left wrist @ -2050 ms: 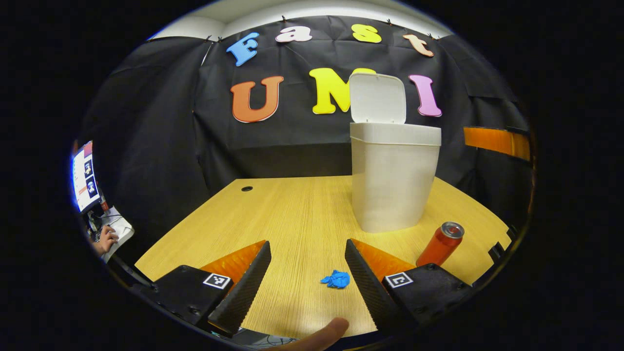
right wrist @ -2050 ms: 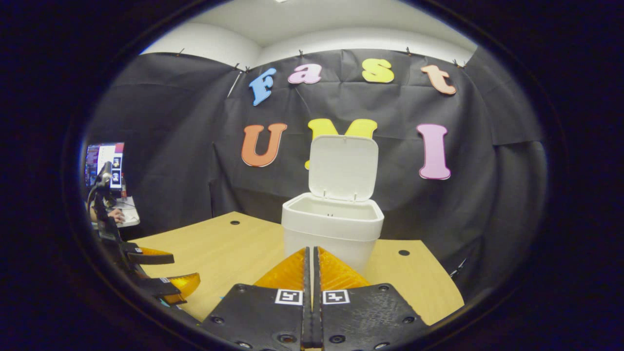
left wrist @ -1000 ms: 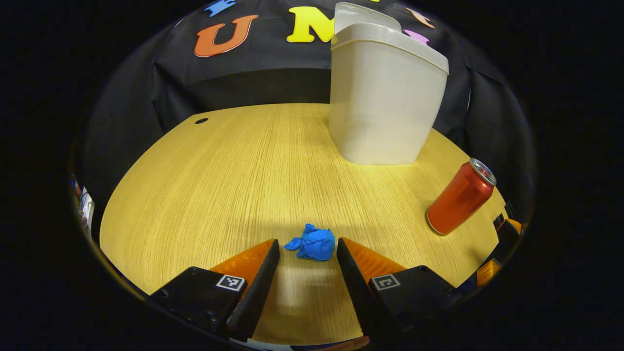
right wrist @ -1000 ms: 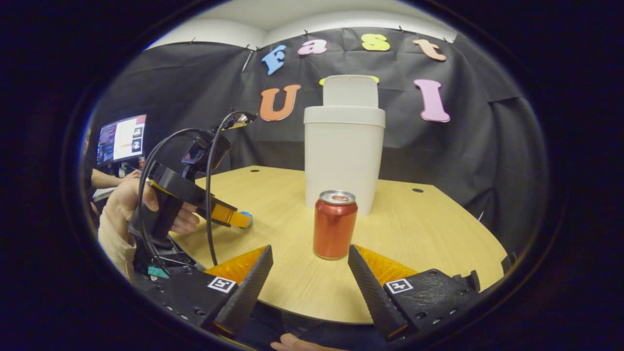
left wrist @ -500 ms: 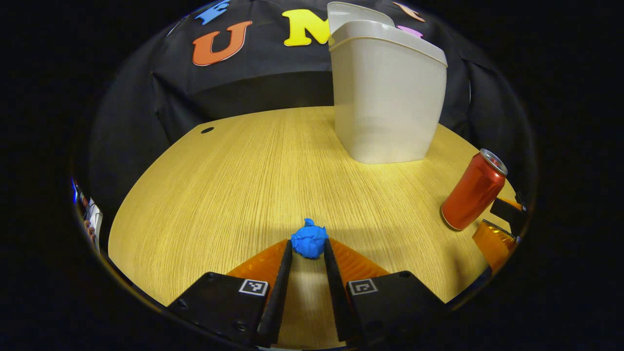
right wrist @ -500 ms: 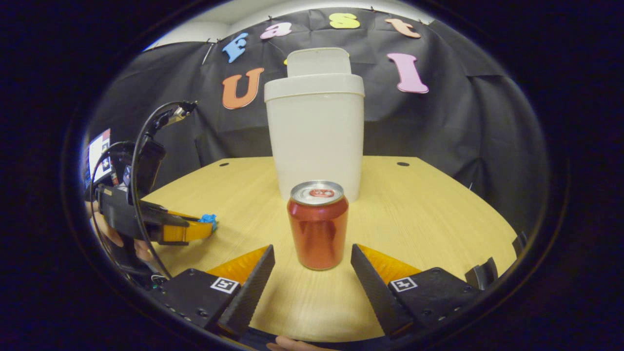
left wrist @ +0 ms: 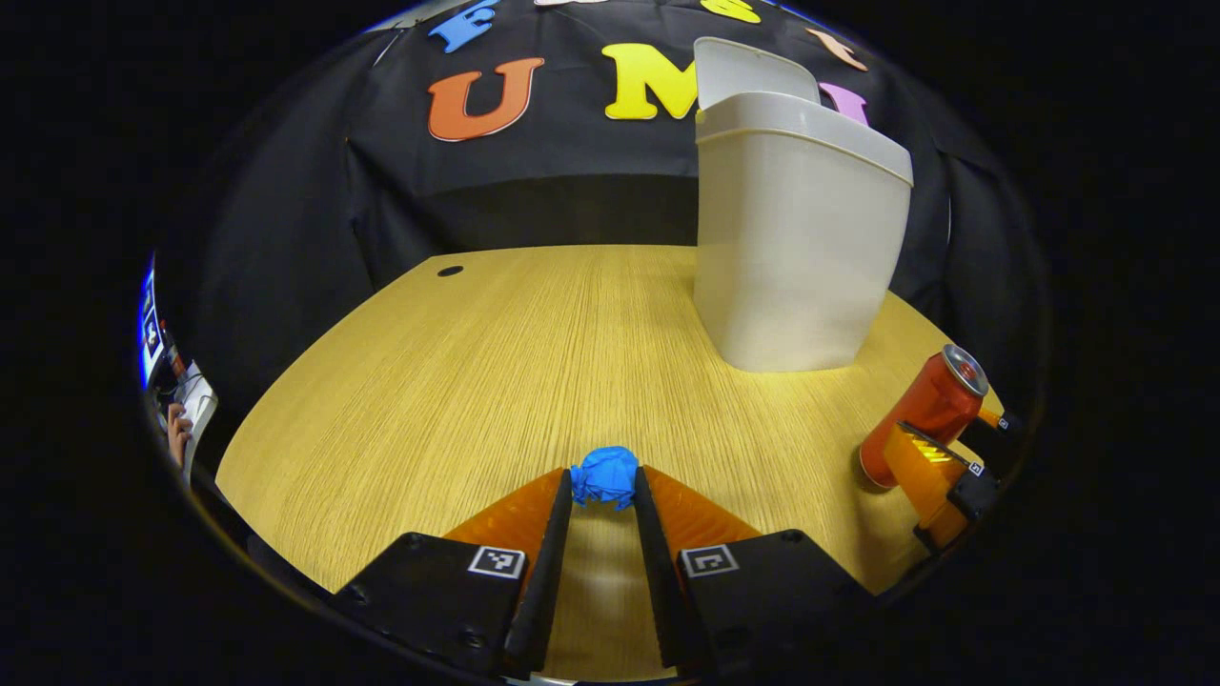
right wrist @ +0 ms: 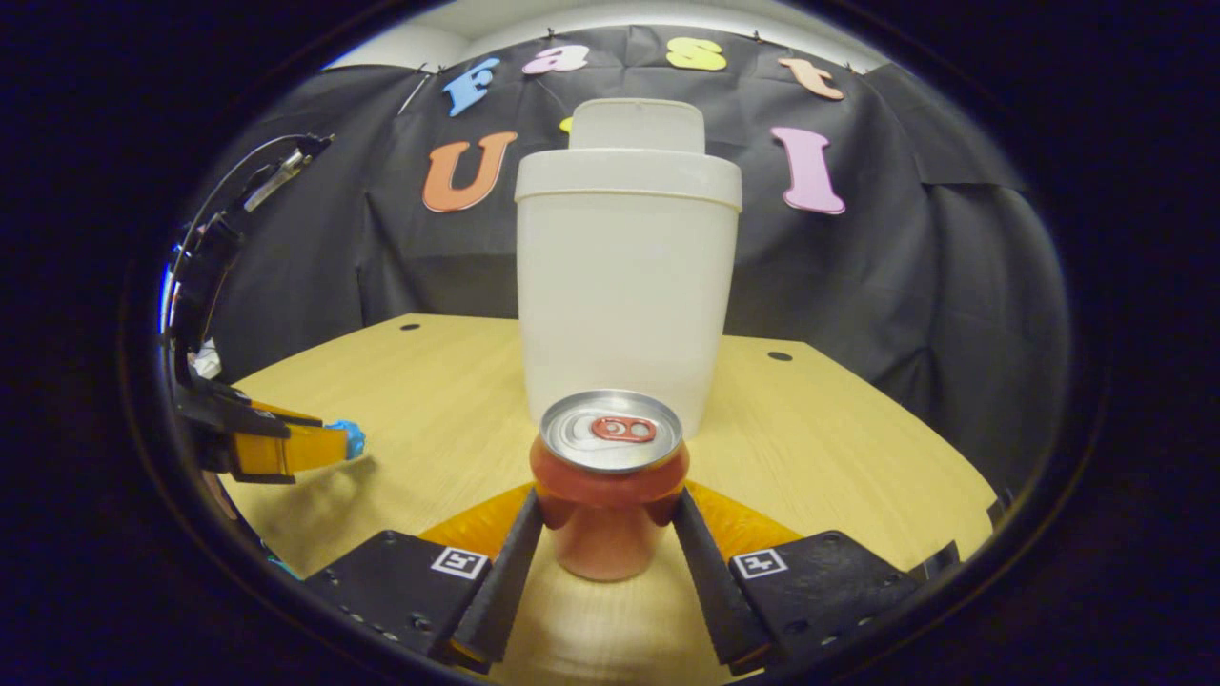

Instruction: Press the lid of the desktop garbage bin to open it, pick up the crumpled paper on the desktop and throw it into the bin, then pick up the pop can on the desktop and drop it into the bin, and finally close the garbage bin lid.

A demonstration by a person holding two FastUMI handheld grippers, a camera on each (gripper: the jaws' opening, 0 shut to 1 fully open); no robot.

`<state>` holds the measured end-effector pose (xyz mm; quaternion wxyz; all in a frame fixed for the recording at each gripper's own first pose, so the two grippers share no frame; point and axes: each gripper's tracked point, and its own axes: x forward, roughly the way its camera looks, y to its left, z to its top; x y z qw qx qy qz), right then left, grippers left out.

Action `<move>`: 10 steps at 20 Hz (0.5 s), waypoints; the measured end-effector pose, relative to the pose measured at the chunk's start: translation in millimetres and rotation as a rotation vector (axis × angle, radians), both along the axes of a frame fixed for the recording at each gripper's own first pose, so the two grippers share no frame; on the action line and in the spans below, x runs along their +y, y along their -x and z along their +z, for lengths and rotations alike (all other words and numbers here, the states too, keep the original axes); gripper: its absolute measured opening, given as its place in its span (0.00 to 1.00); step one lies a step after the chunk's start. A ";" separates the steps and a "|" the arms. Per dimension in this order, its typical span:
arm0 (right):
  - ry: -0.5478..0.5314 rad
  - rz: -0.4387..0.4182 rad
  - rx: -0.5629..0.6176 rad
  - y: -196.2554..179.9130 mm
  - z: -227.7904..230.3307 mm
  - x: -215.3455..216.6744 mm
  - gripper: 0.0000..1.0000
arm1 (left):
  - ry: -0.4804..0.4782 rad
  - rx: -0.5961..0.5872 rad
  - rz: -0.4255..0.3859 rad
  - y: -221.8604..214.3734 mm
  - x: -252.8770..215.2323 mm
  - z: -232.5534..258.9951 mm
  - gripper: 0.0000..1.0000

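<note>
Desk (left wrist: 496,353) first: wood-grain top, carrying all three task things. Garbage bin (right wrist: 624,286) stands upright toward the back of it, lid (right wrist: 637,126) tipped up behind the rim, so the mouth is open and ready to receive; that step I judge done. Pop can (right wrist: 610,476) stands upright in front of the bin, near the desk's front edge. My right gripper (right wrist: 605,538) is low and level with the can so the fingers bracket its lower body; they sit against both sides and look clamped on it, and its base looks to rest on the desk, though the fingers partly hide it. From the left gripper view the same can (left wrist: 920,414) shows at the right with one finger across its lower half. Crumpled paper (left wrist: 603,474), the small blue wad, sits pinched at the very tips of my left gripper (left wrist: 602,497), both fingers pressed on it, just at desk level; whether it has lifted clear I cannot tell. In the right gripper view the wad (right wrist: 349,438) pokes out past those fingers, well left of the bin. Paper goes in first by the task, so I judge the left should lift toward the open mouth while the right waits with the can held ready.
</note>
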<state>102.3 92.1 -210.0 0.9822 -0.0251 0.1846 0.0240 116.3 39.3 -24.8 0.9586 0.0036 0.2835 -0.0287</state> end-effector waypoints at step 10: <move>-0.073 0.094 -0.151 8.9 122.2 -40.1 0.76 | -0.009 -0.262 0.054 10.9 -21.1 69.4 0.45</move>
